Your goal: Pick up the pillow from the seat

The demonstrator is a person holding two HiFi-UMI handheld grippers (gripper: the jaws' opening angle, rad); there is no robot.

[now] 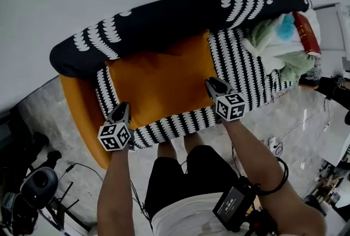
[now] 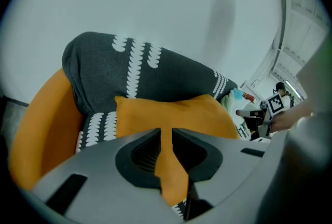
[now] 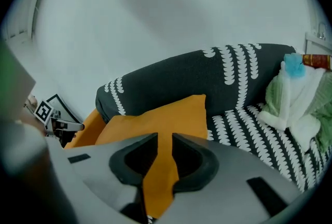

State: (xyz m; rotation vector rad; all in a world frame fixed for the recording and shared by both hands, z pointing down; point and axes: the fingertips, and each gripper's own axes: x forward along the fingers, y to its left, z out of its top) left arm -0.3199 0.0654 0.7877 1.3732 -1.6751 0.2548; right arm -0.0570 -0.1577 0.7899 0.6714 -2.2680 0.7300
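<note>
A plain orange is seen on the pillow (image 1: 158,79). The seat (image 1: 240,65) is covered in black with close rows of white scallops, while the backrest (image 1: 164,19) is mostly black with a few scalloped columns. The sofa's side (image 1: 82,114) is coloured orange. Pale green and white cloths (image 1: 273,49) are piled beside a red book (image 1: 306,33). The floor (image 1: 44,114) is mottled grey.

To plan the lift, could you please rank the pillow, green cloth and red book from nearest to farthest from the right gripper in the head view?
1. Pillow: gripped by the right gripper.
2. Green cloth: right end of the seat.
3. Red book: beyond the cloth, far right.
</note>
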